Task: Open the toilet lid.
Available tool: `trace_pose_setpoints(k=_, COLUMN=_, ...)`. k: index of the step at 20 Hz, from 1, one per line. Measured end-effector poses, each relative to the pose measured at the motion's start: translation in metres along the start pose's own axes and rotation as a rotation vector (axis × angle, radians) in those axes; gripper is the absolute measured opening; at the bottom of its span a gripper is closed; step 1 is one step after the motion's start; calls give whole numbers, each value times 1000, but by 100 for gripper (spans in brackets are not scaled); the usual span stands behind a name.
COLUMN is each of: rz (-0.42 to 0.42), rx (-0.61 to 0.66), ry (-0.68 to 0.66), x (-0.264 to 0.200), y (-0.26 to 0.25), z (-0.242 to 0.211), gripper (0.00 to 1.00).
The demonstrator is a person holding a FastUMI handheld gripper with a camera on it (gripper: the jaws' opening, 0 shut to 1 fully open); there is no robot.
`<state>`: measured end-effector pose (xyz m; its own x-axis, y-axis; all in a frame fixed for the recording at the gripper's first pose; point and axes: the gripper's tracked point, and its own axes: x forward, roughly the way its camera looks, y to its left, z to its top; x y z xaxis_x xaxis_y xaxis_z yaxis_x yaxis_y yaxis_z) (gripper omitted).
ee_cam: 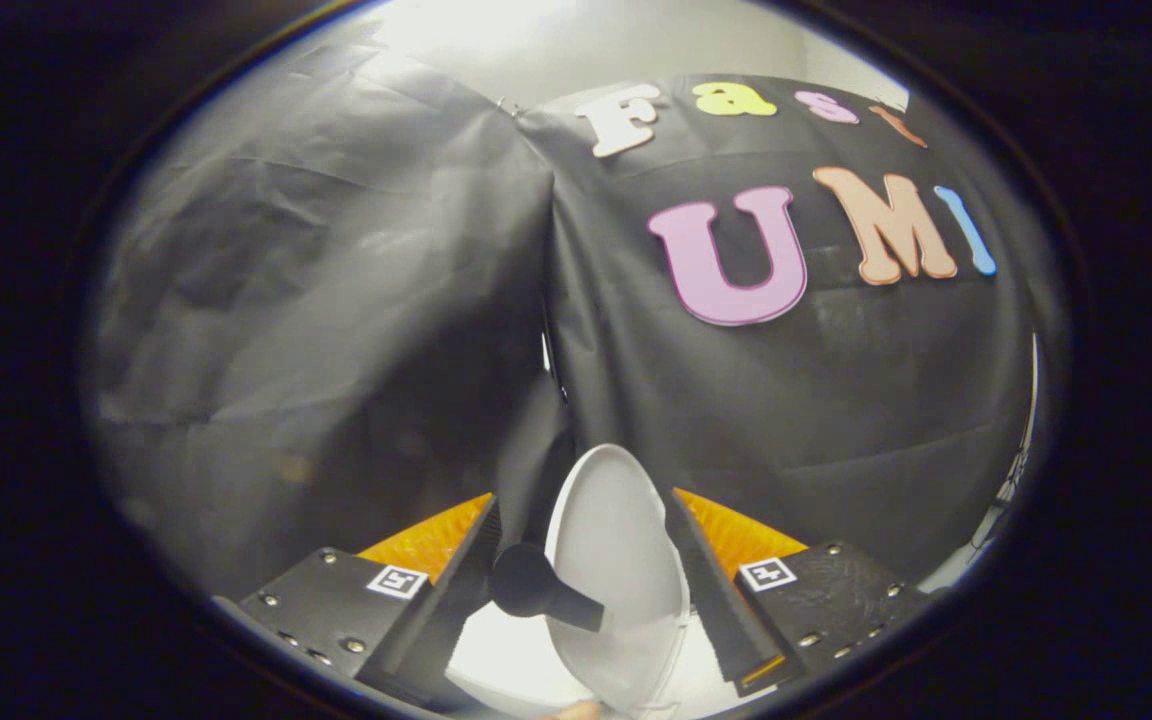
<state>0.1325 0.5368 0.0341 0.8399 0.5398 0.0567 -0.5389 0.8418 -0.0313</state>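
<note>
Gripper (pixel 586 560) spread fairly wide, gripping nothing | white oval plastic toilet lid (pixel 616 560) raised on edge between fingers | black knobbed handle (pixel 536 588) on lid's left face

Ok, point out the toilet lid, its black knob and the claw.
toilet lid (pixel 626 560): gripper view, its raised white face.
black knob (pixel 526 580): gripper view, its round head.
claw (pixel 586 590): gripper view, midway between its fingertips.

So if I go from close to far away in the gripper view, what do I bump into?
Gripper with fingers open → black knob and white lid, raised on edge between the fingers → black cloth wall behind.
</note>
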Motion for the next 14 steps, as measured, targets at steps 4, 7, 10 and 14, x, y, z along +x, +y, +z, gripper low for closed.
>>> trace_pose_setpoints(k=4, rz=-17, rx=-30, ry=-49, x=-25, y=-25, z=36, gripper=98)
trace_pose_setpoints(k=7, rz=-79, rx=-72, ry=-93, x=-52, y=-64, z=63, gripper=98)
trace_pose_setpoints(k=10, rz=-190, rx=-127, ry=-124, x=-84, y=-122, z=91, gripper=98)
trace_pose_setpoints(k=14, rz=-350, rx=-170, ry=-154, x=-146, y=-206, z=115, gripper=98)
